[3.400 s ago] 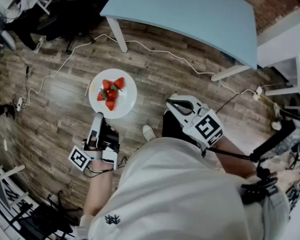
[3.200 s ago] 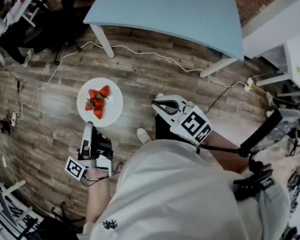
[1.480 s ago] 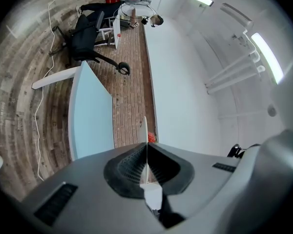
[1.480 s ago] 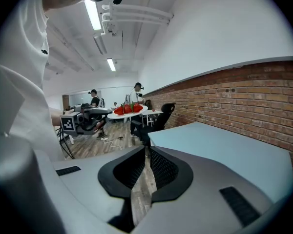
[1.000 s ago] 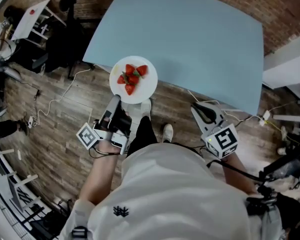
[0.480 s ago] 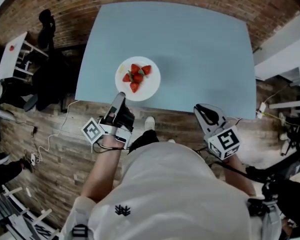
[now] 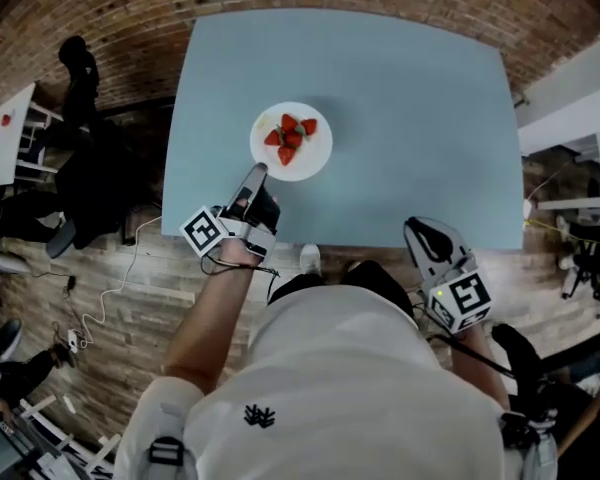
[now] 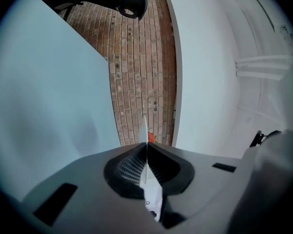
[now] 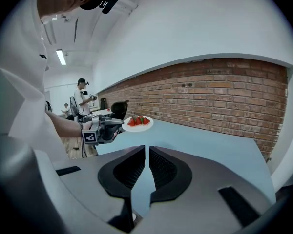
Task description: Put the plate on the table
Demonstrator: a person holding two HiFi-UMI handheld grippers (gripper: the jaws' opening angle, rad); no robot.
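- Left gripper view: left gripper [image 8: 146, 156] is clamped on the rim of one white plate [image 8: 144, 129], seen edge-on.
- Plate is raised over the blue counter [image 7: 410, 98], carrying about five strawberries [image 7: 290, 138].
- Right gripper [image 9: 147, 162] is nearly closed and empty.

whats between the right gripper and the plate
Nothing: only bare blue table top lies between the right gripper and the plate, as the head view shows.

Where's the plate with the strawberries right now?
In the head view the plate is over the left side of the blue table, near its front edge, with the left gripper pinching its near rim.
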